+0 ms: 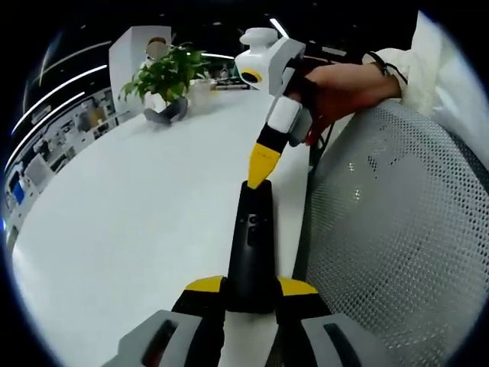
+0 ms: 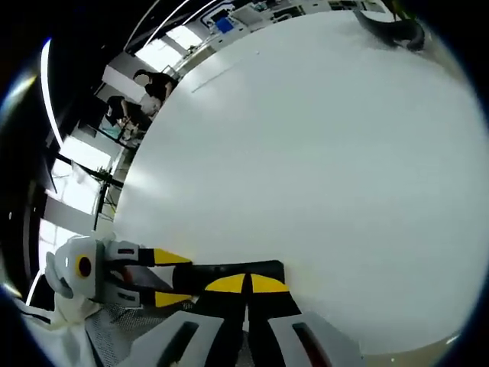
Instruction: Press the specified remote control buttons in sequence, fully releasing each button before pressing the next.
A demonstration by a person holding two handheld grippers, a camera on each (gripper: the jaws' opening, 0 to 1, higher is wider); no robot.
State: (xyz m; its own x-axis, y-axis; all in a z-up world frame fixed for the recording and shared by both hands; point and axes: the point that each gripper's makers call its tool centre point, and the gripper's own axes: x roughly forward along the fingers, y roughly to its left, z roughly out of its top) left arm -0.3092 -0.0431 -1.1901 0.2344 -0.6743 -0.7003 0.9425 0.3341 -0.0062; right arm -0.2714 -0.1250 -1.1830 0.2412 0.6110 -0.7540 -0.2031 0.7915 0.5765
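Remote control: a long black handset lying on the white table, near the table's edge beside a grey mesh chair back; its near end sits between the left gripper's jaws.
Left gripper: clenched on the remote's near end, yellow pads on either side — it acts as the steadying hand.
Right gripper: jaws brought together into one yellow point, grasping nothing; the tip rests at the remote's far end, in the left gripper view.
Same from the other side: in the right gripper view the right gripper meets the remote, with the left gripper coming in from the left.
Step in hand: likely pressing or lining up on a button at the far end; whether it is depressed I cannot tell.
Doing it well: keep the left hold firm, push straight down with the tip, then lift fully clear before the next button.
Containers: a pot with a green plant stands far off on the table — its contents beyond the plant are not discernible.
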